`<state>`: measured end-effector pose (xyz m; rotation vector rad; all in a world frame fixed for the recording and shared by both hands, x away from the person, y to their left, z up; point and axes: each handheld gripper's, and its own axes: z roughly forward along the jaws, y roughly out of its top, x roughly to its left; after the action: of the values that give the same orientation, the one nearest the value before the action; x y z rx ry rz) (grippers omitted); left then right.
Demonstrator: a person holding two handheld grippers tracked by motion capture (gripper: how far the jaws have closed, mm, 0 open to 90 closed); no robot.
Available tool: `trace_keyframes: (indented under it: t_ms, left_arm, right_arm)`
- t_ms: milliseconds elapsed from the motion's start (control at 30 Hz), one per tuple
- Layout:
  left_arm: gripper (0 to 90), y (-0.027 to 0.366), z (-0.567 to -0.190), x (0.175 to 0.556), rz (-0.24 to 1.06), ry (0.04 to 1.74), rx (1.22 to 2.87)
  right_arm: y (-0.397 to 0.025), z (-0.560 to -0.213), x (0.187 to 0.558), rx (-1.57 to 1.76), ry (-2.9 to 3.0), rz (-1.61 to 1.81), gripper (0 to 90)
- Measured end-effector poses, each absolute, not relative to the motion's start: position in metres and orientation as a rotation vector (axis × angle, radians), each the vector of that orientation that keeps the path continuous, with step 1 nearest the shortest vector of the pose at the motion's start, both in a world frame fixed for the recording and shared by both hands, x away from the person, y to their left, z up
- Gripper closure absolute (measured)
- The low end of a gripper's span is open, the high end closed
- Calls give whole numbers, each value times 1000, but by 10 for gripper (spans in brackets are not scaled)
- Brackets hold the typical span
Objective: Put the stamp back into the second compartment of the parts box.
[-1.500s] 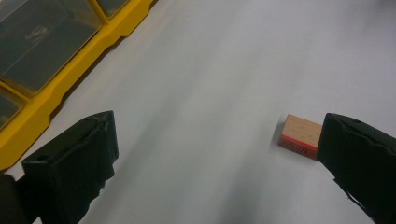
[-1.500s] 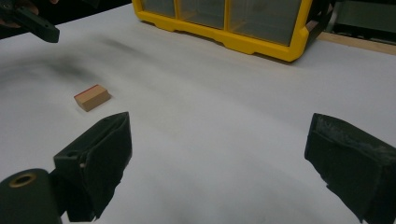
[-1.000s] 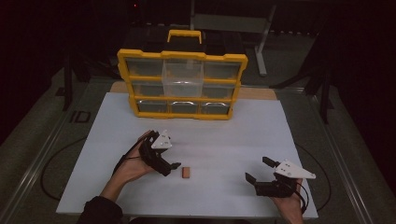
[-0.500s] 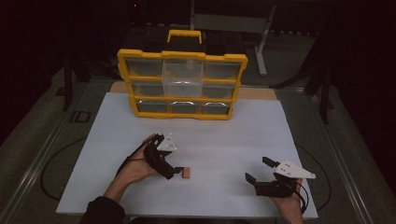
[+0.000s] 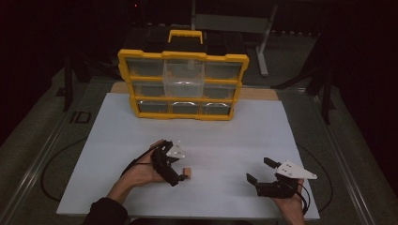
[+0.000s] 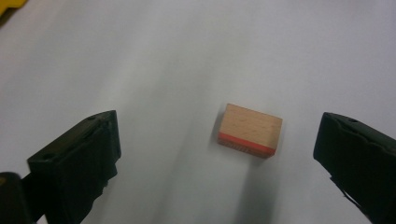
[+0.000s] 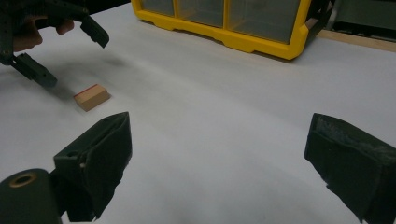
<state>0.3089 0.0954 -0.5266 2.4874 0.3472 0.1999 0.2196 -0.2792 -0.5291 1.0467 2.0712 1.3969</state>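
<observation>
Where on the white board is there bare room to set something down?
Free: the wide strip between the yellow organizer and both grippers, and the stretch between the wooden block and the right gripper. Crowded: around the block, where the open left gripper hovers.

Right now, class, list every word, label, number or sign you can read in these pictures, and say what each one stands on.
"ID": large dark letters on the grey floor left of the white table, read from the high view.
Red band on the wooden block: it carries marks, too blurred to read.
Yellow organizer case: no readable label or brand.
</observation>
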Motion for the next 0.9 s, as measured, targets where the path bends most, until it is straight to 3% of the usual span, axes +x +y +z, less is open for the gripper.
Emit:
trace_keyframes:
  t_ms: [400, 433, 500, 733, 800, 900]
  left_arm:
    - [186, 88, -532, 312, 128, 298, 2516]
    - [262, 88, -533, 312, 116, 297, 2515]
    - [324, 88, -534, 314, 94, 288, 2512]
    - [365, 83, -539, 314, 38, 253, 2537]
    - [456, 82, -541, 316, -12, 253, 2541]
    - [481, 81, -544, 318, -33, 254, 2565]
  right_arm:
    - [-279, -530, 220, 1048, 2075, 1397, 72]
    - [-279, -530, 220, 1049, 2074, 1394, 72]
    - [-280, -530, 220, 1056, 2074, 1390, 72]
    - [-280, -530, 220, 1059, 2074, 1389, 72]
    - [-280, -530, 220, 1057, 2076, 1388, 72]
    - [-280, -530, 220, 1058, 2074, 1390, 72]
